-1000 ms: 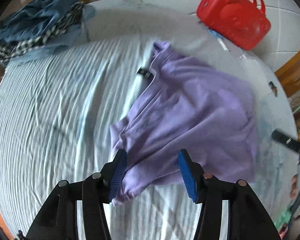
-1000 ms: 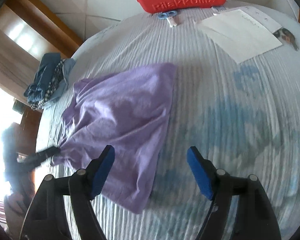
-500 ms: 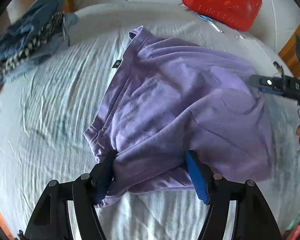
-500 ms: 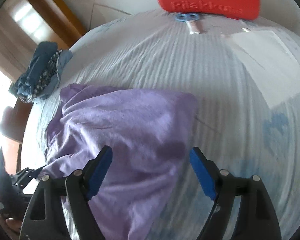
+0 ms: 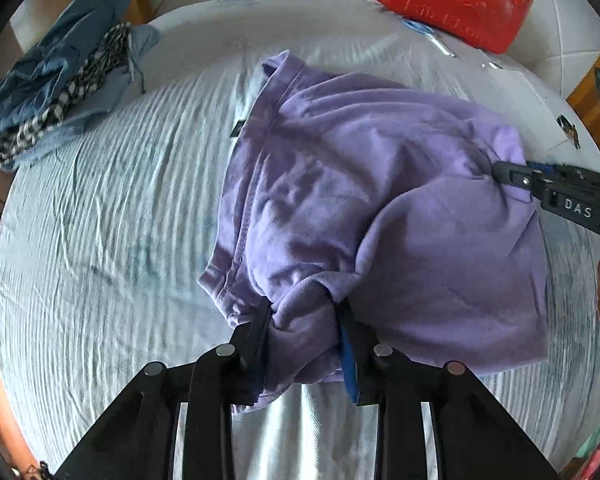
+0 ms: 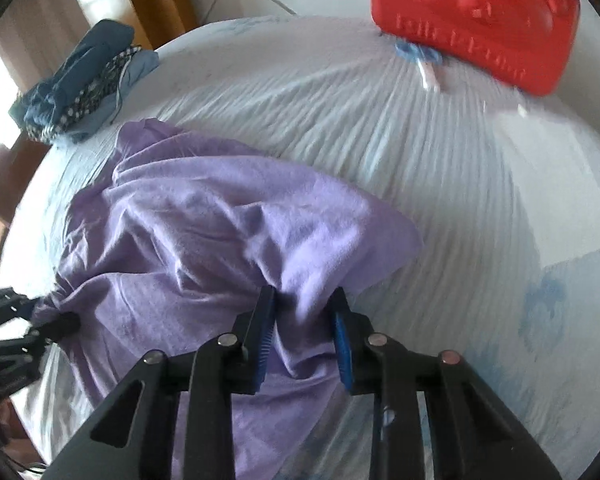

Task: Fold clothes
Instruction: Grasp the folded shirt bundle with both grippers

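Both tools closing on bunched cloth: left tool (image 5: 302, 320), right tool (image 6: 304, 320) gripping purple shirt (image 5: 380, 200). Fold barely begun; pile (image 5: 60, 88) beyond untouched.

The white letters "DAS" stand on the black body of the right gripper (image 5: 512, 178), seen in the left wrist view. The red case (image 6: 472, 20) carries raised letters along its edge, but they are too blurred to read.
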`<state>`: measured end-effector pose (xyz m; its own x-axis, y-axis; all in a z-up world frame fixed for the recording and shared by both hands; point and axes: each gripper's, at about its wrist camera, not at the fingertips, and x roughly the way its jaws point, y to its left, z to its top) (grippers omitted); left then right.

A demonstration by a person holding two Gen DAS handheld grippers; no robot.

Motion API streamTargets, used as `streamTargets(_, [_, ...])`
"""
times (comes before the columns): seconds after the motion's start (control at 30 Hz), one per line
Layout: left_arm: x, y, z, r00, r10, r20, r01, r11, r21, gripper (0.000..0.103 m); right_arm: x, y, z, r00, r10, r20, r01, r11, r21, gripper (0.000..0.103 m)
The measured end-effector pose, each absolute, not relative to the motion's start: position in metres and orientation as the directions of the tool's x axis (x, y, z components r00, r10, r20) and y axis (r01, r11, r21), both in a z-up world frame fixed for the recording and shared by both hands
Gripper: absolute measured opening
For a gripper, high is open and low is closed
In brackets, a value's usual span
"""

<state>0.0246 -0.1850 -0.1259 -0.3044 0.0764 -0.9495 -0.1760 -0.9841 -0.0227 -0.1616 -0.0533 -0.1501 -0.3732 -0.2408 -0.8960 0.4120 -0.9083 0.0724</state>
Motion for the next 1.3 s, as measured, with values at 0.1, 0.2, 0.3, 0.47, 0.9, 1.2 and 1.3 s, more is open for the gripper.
streamTargets(0.1, [0.02,-0.184,-0.131,-0.294,0.094,-0.951,-0.182,-0.982,-0.041,0.032,-0.165,-0.059,-0.149,-0.375,-0.248,-0.893,0.458,-0.887,0.054,0.037])
streamTargets(0.2, [0.018,-0.189,-0.13,-0.284,0.125,-0.951,-0.16,-0.984,-0.082,0.034,-0.175,-0.057,-0.157,-0.352,-0.27,-0.896,0.447,-0.89,0.092,0.042])
streamTargets(0.3, [0.019,-0.189,-0.13,-0.282,0.121,-0.952,-0.165,-0.983,-0.076,0.033,-0.176,-0.055,-0.158,-0.366,-0.286,-0.886,0.444,-0.89,0.104,0.04])
streamTargets(0.47, [0.028,-0.186,-0.129,-0.287,0.128,-0.949,-0.189,-0.979,-0.075,0.023,-0.16,-0.062,-0.156,-0.344,-0.258,-0.903,0.45,-0.889,0.083,0.019])
streamTargets(0.9, [0.026,-0.189,-0.13,-0.281,0.177,-0.943,-0.184,-0.975,-0.129,0.023,-0.174,-0.054,-0.156,-0.332,-0.302,-0.894,0.414,-0.898,0.15,0.021])
streamTargets(1.2, [0.022,-0.18,-0.13,-0.31,0.16,-0.937,-0.18,-0.978,-0.107,0.021,-0.187,-0.063,-0.157,-0.375,-0.303,-0.876,0.422,-0.897,0.13,0.027])
streamTargets(1.3, [0.027,-0.18,-0.127,-0.322,0.165,-0.932,-0.154,-0.981,-0.12,0.018,-0.177,-0.068,-0.15,-0.372,-0.285,-0.883,0.418,-0.901,0.115,0.012])
